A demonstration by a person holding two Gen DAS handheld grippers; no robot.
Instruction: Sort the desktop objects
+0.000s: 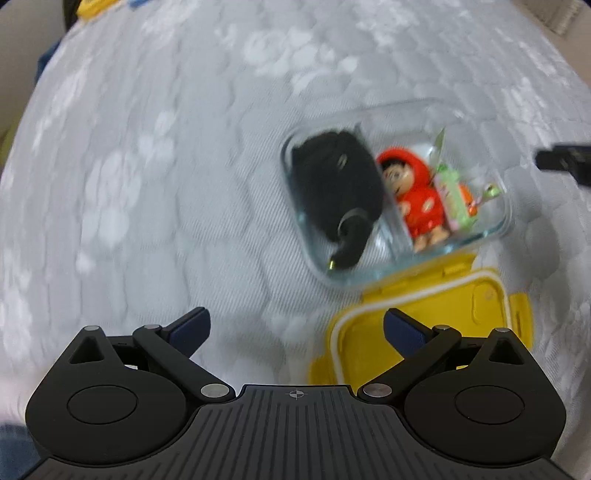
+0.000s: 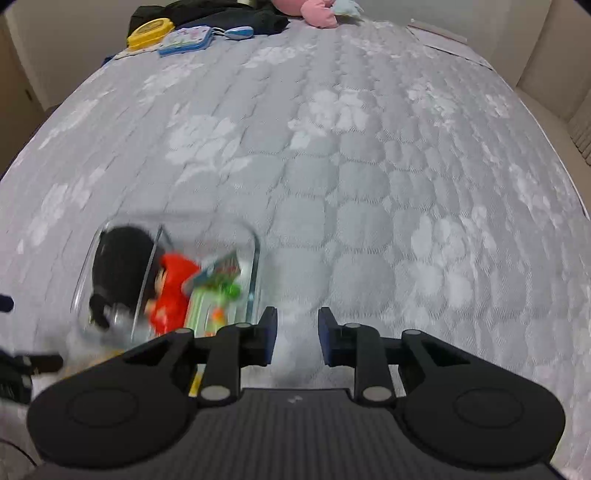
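Observation:
A clear glass container (image 1: 291, 155) with a divider sits on the grey quilted bedspread. One compartment holds a black cabled item (image 1: 340, 184). The other holds a red-hooded doll (image 1: 413, 192) and a green packet (image 1: 454, 199). A yellow lid (image 1: 461, 317) lies next to the container, partly under my right-hand finger in the left wrist view. My left gripper (image 1: 295, 317) hangs wide open and empty just short of the container. My right gripper (image 2: 297, 332) has its jaws a narrow gap apart with nothing between them. It is to the right of the container (image 2: 255, 251), doll (image 2: 170, 291) and packet (image 2: 218, 277).
At the far end of the bed lie a yellow round box (image 2: 151, 31), a blue-and-white case (image 2: 186, 40), a pink plush toy (image 2: 317, 13) and dark cloth (image 2: 221, 14). Bare quilt (image 2: 369, 166) stretches ahead and to the right. Both views are motion-blurred.

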